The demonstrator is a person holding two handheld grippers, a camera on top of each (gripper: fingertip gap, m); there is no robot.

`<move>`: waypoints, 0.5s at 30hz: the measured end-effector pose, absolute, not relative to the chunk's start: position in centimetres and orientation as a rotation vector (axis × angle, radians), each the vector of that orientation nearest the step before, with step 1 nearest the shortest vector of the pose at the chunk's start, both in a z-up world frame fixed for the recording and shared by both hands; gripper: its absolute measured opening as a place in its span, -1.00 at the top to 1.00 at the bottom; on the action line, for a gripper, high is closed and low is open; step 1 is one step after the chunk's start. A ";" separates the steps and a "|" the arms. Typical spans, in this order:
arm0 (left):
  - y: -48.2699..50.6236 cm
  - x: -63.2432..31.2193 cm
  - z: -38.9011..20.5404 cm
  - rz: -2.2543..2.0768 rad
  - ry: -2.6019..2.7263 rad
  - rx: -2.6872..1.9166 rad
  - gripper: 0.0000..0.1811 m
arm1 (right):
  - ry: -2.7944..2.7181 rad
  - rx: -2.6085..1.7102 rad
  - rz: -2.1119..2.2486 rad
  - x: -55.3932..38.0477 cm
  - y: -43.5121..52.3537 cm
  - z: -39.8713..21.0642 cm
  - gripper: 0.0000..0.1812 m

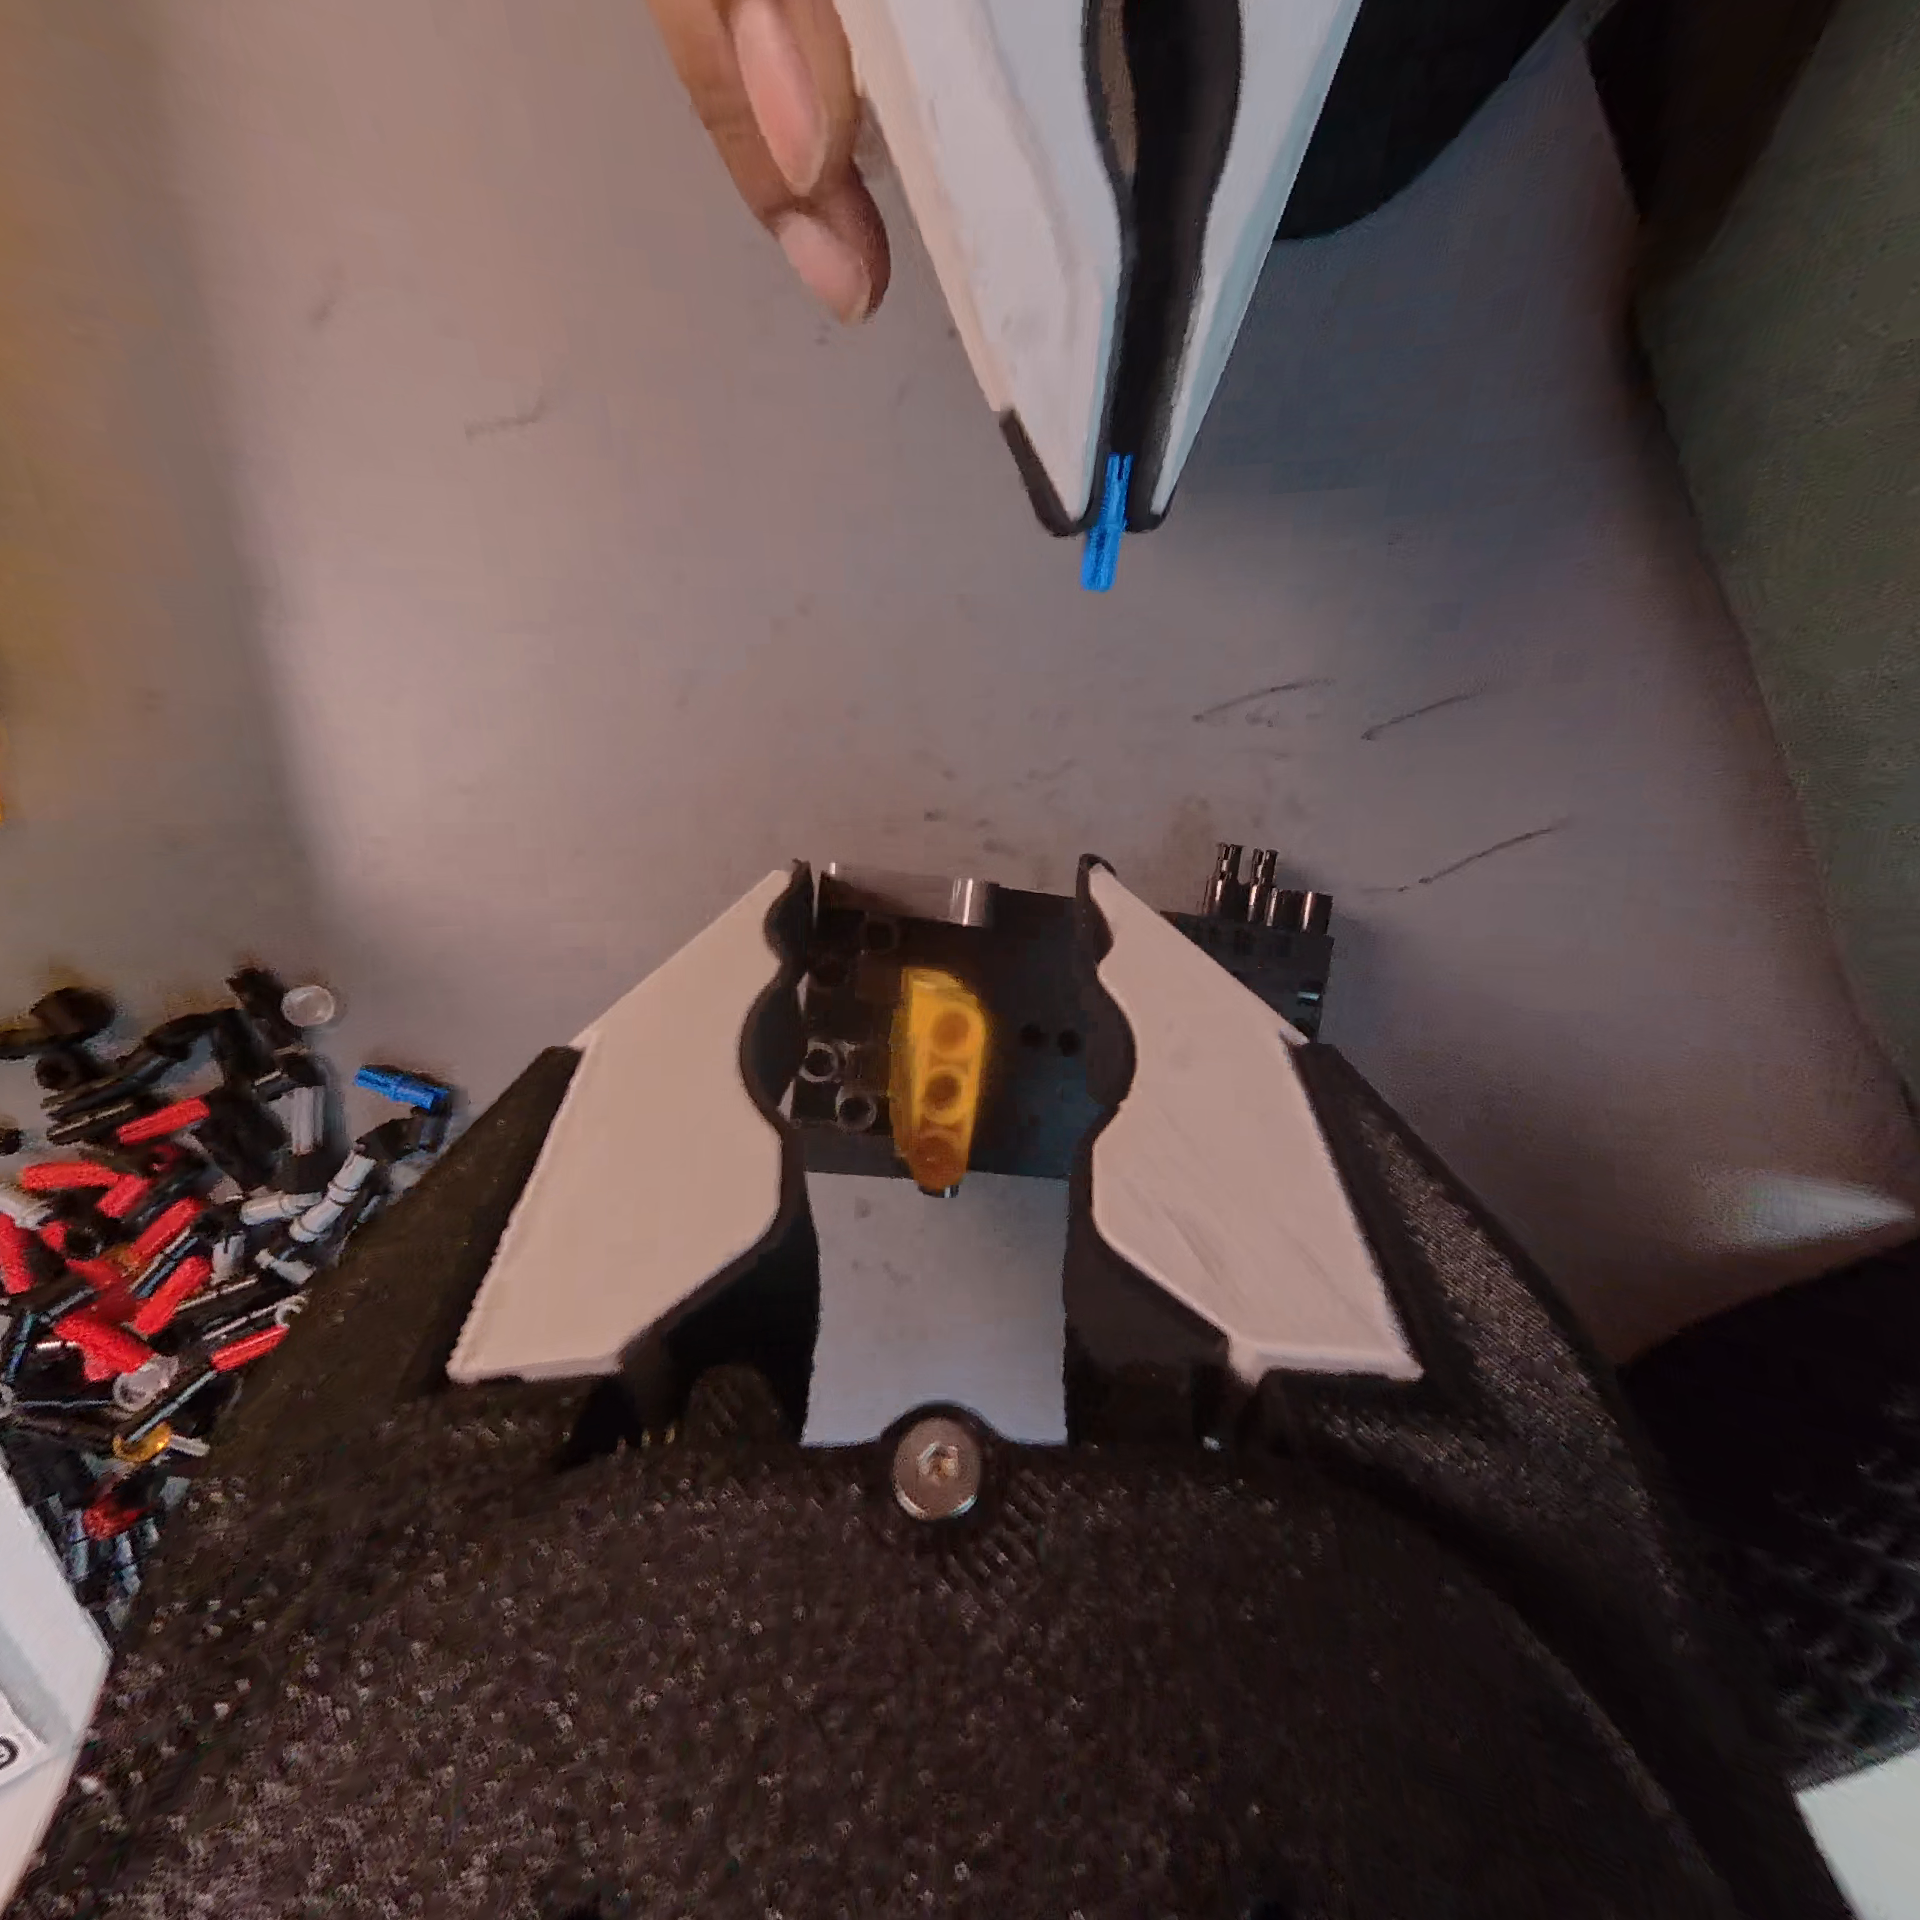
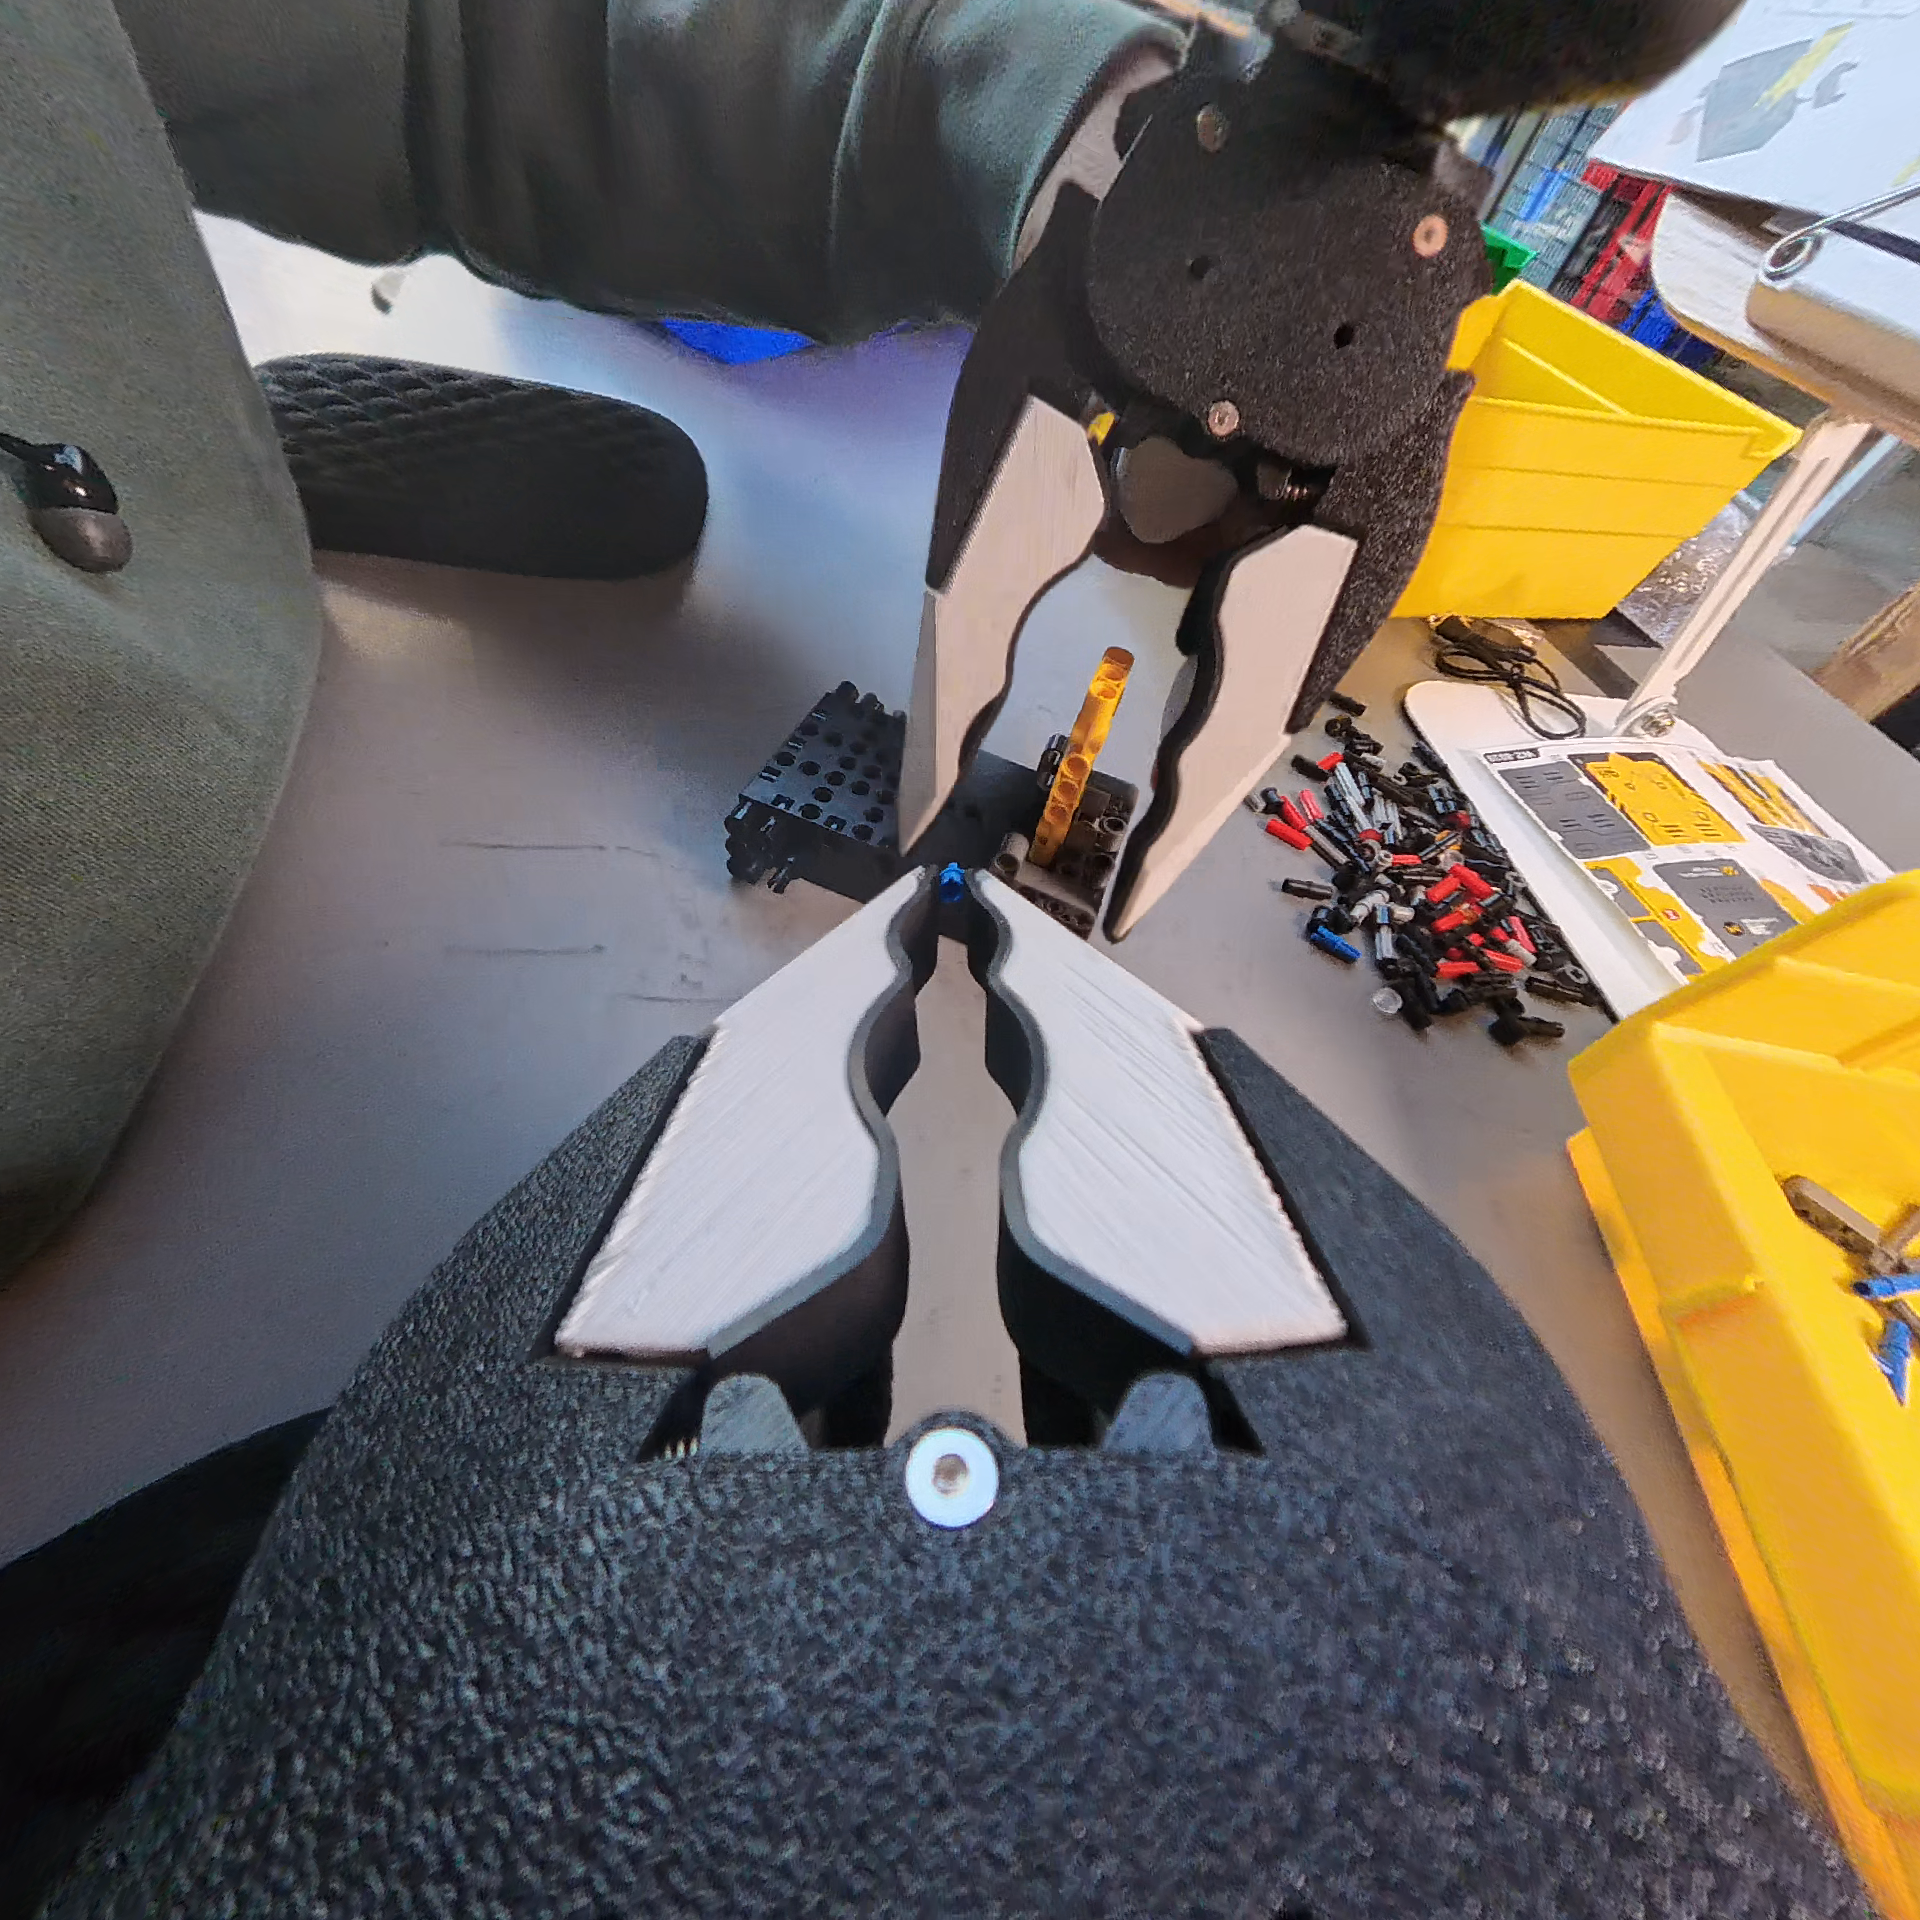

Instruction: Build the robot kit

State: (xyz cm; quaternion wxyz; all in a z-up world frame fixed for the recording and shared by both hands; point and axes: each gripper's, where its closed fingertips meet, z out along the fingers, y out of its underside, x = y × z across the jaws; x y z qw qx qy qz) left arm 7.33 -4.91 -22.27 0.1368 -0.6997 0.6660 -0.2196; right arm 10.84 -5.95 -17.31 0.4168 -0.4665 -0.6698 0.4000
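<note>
Right gripper [image 2: 948, 883] fingers pinch a blue pin [image 2: 949, 881]; left gripper [image 1: 940, 914] fingers spread around a black block [image 1: 1023, 1081].

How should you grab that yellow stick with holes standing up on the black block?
Probably by the free upper end of the yellow beam, coming down from above. It stands nearly upright on the black assembly, its foot crowded by grey pins. The left gripper, jaws open, straddles it. Pinch its flat holed faces.

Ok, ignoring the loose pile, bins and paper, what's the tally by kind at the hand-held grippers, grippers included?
Hand-held grippers: 2 (left, right)
Black brick blocks: 2
Yellow beam: 1
Blue pin held by right: 1
Total: 6
</note>
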 end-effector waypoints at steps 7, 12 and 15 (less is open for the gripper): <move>-5.2 7.3 -22.8 -0.657 1.952 -1.965 0.63 | -1.619 -1.170 1.041 12.0 -5.5 -17.2 0.95; -7.3 9.1 -19.5 -0.926 1.667 -1.774 0.63 | -1.573 -1.085 1.118 11.6 -6.0 -15.3 0.95; -8.8 10.1 -17.2 -1.104 1.447 -1.663 0.63 | -1.571 -1.002 1.218 11.3 -7.2 -13.5 0.96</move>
